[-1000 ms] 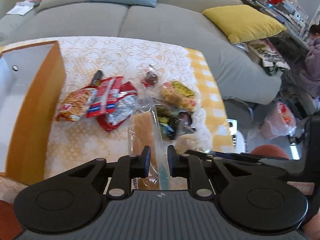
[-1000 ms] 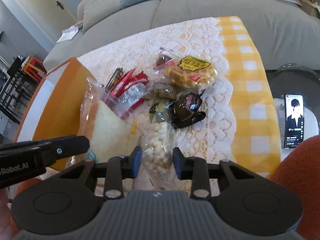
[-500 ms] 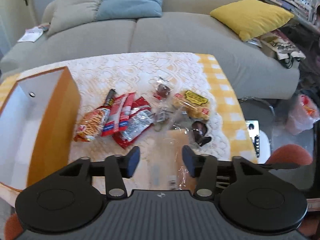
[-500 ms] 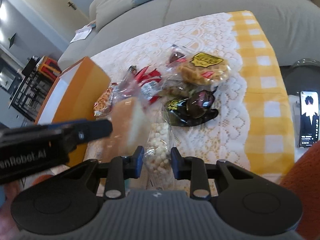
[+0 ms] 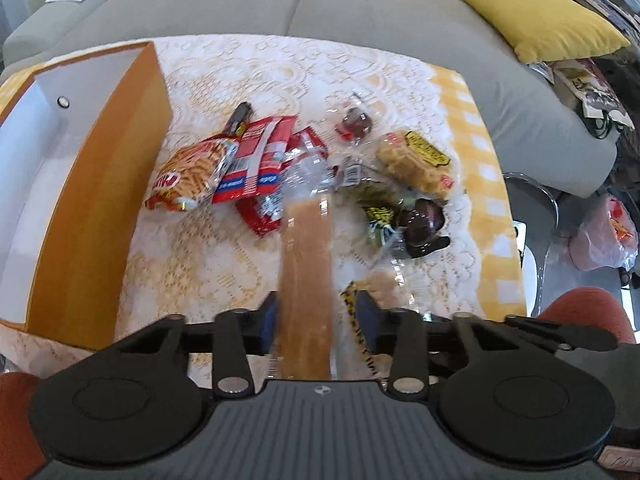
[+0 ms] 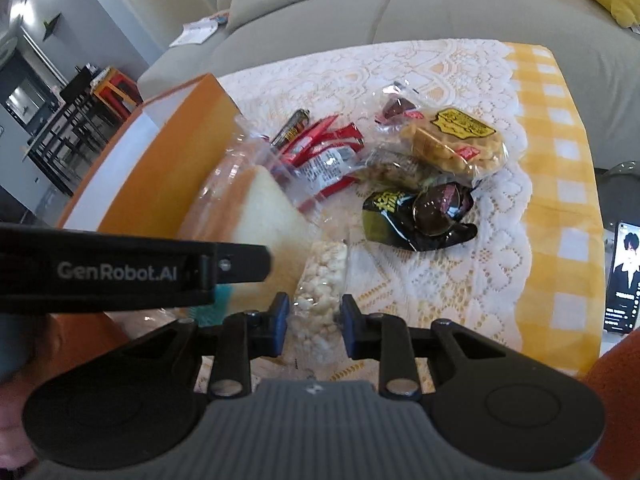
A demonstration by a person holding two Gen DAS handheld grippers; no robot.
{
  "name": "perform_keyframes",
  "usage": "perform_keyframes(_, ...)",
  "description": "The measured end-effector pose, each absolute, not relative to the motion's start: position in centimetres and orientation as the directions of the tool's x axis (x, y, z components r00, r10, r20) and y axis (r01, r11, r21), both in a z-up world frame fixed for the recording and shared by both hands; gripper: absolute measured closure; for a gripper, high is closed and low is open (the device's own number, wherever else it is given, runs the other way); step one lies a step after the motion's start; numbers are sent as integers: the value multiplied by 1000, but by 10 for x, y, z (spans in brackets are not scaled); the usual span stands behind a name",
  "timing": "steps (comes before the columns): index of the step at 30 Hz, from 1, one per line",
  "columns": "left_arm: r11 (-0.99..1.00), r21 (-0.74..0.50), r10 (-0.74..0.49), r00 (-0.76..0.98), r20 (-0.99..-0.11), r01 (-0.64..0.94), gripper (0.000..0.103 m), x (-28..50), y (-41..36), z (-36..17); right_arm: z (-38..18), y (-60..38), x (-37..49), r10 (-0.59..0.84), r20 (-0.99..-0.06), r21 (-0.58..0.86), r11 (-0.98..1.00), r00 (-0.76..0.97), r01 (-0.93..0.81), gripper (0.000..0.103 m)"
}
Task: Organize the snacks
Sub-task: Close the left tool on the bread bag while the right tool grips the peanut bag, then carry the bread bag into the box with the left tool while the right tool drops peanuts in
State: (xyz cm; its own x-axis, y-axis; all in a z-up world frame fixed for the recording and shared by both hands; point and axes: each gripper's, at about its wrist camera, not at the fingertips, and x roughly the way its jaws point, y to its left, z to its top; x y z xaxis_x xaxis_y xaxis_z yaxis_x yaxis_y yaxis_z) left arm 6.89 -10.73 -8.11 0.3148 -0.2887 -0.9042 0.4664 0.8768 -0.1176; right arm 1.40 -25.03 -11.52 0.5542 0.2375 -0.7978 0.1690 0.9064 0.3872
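My left gripper [image 5: 316, 318] has its fingers wide apart around a bagged slice of bread [image 5: 306, 276], which stands on edge between them; the bread also shows in the right wrist view [image 6: 260, 224]. My right gripper [image 6: 314, 316] is shut on a clear bag of small white puffs [image 6: 320, 280]. Loose snacks lie on the lace tablecloth: a chips bag [image 5: 192, 172], red packets [image 5: 256, 160], a waffle pack [image 5: 416, 160], and a dark wrapped snack [image 5: 416, 220]. An orange box [image 5: 100, 200] with a white inside stands at the left.
A grey sofa [image 5: 360, 4] with a yellow cushion [image 5: 548, 20] lies behind the table. A phone [image 6: 622, 276] rests at the right, off the table's edge. An orange seat [image 5: 580, 312] sits at the near right.
My left gripper opened from nearly shut on the bread bag's edge, and the bread now stands between its spread fingers. My right gripper kept its hold on the puffs bag.
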Motion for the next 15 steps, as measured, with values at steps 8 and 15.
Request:
perform_keyframes(8, 871, -99, -273, 307, -912, 481, 73, 71, -109, -95, -122, -253, 18, 205, -829, 357, 910, 520, 210, 73)
perform_keyframes(15, 867, -104, -294, 332, -896, 488, 75, 66, -102, -90, -119, -254, 15, 192, -828, 351, 910, 526, 221, 83)
